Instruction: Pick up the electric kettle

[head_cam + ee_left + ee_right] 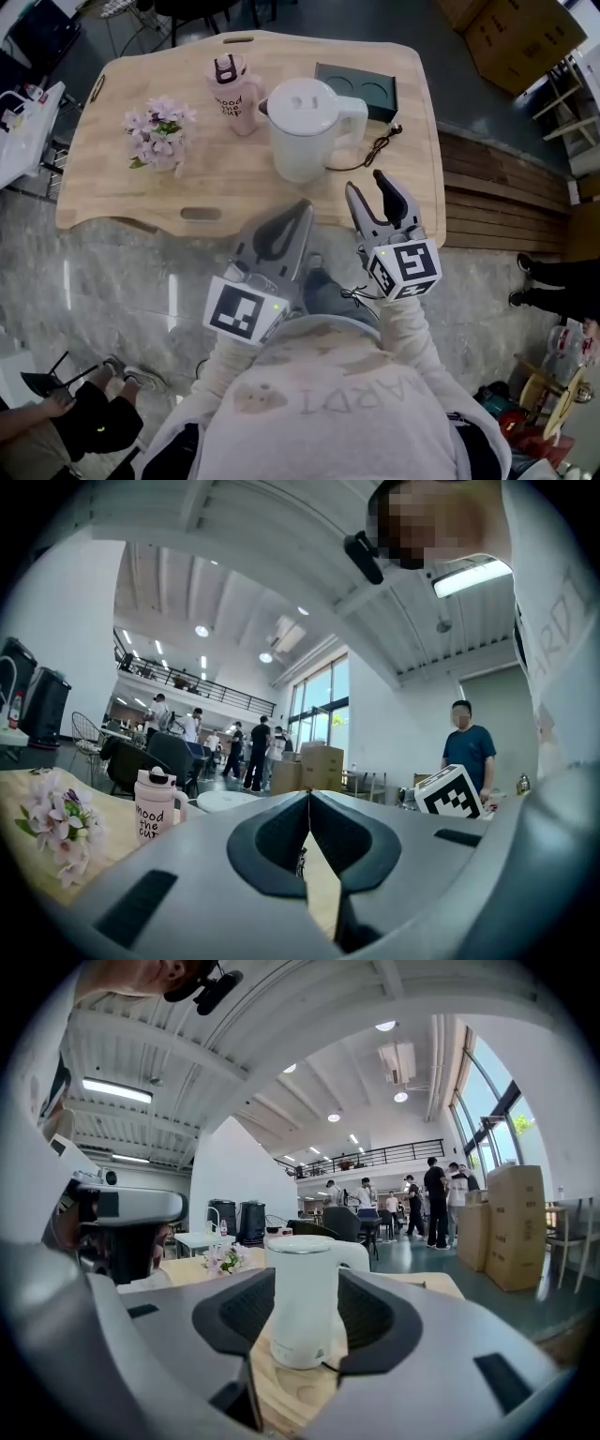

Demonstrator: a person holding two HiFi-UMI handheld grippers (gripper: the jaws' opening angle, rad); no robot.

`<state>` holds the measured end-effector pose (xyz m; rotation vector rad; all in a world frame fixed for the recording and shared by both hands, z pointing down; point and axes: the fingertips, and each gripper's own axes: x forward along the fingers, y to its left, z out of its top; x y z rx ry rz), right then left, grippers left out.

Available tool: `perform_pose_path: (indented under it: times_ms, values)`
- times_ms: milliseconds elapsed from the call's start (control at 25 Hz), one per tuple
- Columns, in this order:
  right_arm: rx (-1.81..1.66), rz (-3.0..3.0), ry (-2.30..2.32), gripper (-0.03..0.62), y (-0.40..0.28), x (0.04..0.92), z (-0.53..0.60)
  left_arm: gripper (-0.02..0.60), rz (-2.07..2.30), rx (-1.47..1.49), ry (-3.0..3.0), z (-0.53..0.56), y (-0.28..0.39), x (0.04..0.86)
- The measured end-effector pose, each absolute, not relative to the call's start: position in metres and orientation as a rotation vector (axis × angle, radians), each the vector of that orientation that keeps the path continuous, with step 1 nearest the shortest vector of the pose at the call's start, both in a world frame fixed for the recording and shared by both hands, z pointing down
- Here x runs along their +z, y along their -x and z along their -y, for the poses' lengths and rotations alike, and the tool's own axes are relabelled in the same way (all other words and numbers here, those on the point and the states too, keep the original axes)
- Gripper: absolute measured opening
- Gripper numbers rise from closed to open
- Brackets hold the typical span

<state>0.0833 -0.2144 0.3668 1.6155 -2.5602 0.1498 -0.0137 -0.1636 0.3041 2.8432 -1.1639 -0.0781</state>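
Wooden table (122, 202) bears electric kettle (302, 127), right gripper (368, 185) spread before it

Head view overhead, gripper views level, sharing table (225, 183)

Same build on both: left gripper (302, 208) and right gripper (367, 185) have grey shells, black jaw pads, and a white marker cube (405, 267) with black squares each. Wearer's in a pale grey sweatshirt (328, 412), faded lettering, long sleeves (405, 328)

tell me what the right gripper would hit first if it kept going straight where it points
Most likely the white electric kettle: it stands on the table dead ahead, framed between the right gripper's open jaws. How far off is unclear.
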Motion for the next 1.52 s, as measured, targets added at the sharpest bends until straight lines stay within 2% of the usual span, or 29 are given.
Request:
perform_pose_path:
  times_ms: [800,1520]
  values:
    - [0.219,2.449,-1.61,0.204,-0.119,0.432,0.345,0.014,1.239,-0.001,-2.773,0.245,-0.01,0.322]
    - [0.233,2.363,-1.72,0.202,-0.113,0.448,0.392,0.014,1.287,0.019,-2.741,0.275,-0.001,0.33]
